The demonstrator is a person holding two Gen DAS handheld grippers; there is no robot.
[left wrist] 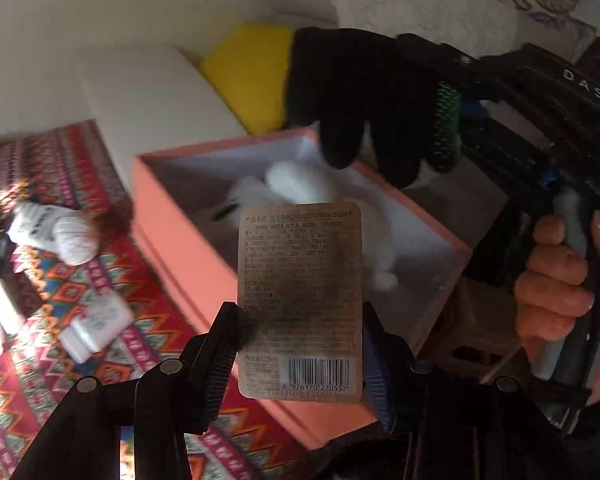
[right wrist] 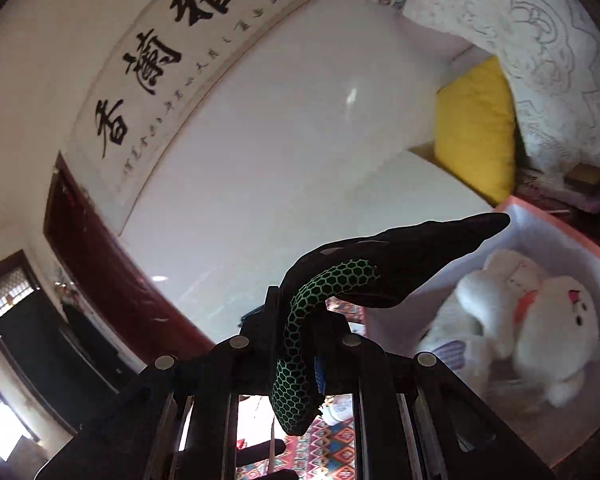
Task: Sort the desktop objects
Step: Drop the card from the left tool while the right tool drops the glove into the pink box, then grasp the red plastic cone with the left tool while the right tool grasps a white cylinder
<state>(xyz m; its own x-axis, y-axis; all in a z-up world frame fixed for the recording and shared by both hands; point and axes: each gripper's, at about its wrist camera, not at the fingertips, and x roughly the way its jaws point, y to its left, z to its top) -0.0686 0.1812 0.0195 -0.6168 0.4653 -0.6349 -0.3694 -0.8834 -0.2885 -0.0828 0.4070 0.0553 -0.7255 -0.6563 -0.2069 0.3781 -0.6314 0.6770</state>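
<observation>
My left gripper [left wrist: 300, 344] is shut on a tan sachet card [left wrist: 300, 280] with a barcode, held upright over the near wall of an open pink box [left wrist: 172, 216]. A white plush toy [left wrist: 284, 188] lies inside the box. My right gripper [left wrist: 472, 120], held by a hand [left wrist: 552, 280], is shut on a black glove [left wrist: 348, 100] with green honeycomb print that dangles over the box's far side. In the right wrist view the right gripper [right wrist: 304, 320] pinches the glove [right wrist: 400, 264], whose fingers point toward the pink box [right wrist: 560, 232] and plush toy [right wrist: 540, 320].
A patterned red cloth [left wrist: 60, 160] covers the table left of the box and carries a rolled pair of white socks [left wrist: 60, 232] and a small white bottle [left wrist: 96, 324]. A yellow cushion [left wrist: 252, 72] lies behind the box. A calligraphy scroll [right wrist: 180, 60] hangs on the wall.
</observation>
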